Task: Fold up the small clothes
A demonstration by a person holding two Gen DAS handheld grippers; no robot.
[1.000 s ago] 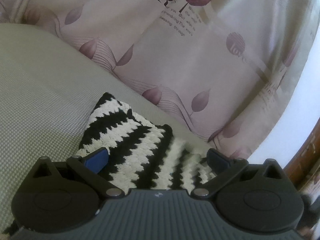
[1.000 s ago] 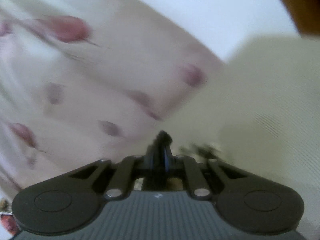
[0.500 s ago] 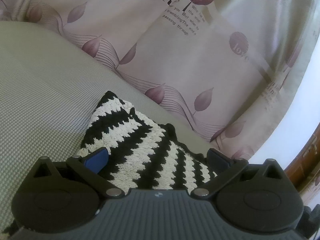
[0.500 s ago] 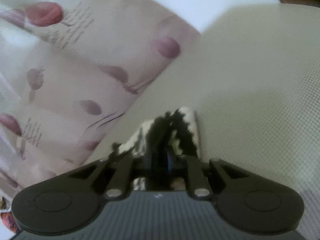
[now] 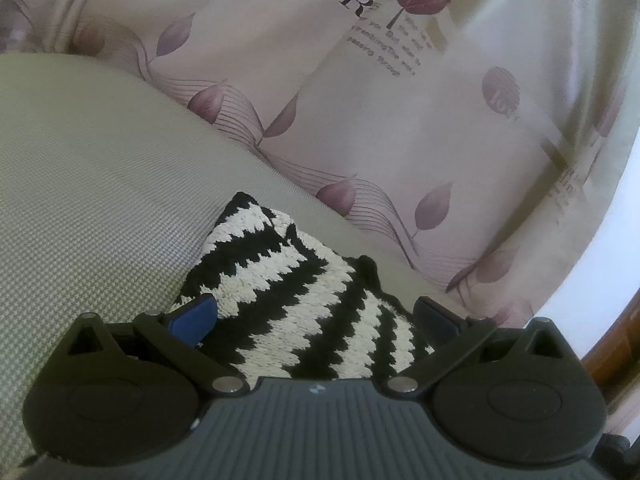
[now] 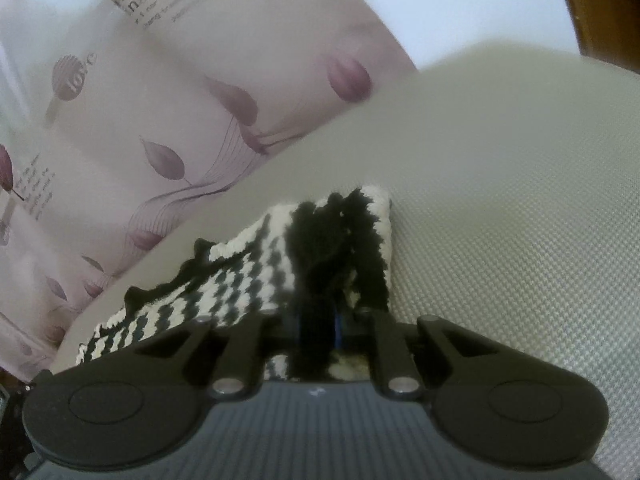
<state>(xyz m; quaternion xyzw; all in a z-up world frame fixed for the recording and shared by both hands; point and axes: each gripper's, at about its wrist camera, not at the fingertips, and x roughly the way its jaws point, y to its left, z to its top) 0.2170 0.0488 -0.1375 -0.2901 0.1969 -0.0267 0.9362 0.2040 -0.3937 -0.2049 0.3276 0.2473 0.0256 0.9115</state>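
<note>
- Knit garment (image 5: 296, 304), black & cream zigzag stripes, lies on the pale green woven surface (image 5: 100, 200); in left wrist view it sits at about 6 o'clock, one corner pointing to 12.
- L gripper (image 5: 316, 316): jaws spread wide, blue pads (image 5: 196, 316) at either side of the knit; can't tell if pads touch the fabric, no squeeze visible.
- R gripper (image 6: 318, 320): jaws drawn nearly together w/ a dark bunch of the knit garment (image 6: 332, 240) pinched between them; the fabric ridges up ahead of the tips toward 12 o'clock.
- R jaws have just been closing a little, knit between them.
- In right wrist view the rest of the knit trails off to 8 o'clock, scalloped black edge along its far side.
- Curtain (image 5: 360, 120), pinkish w/ purple leaf print & some printed text, hangs behind the surface from 10 to 2 o'clock.
- White wall (image 6: 460, 8) at 1 o'clock in right view; brown wooden edge (image 6: 592, 12) at far 2 o'clock.
</note>
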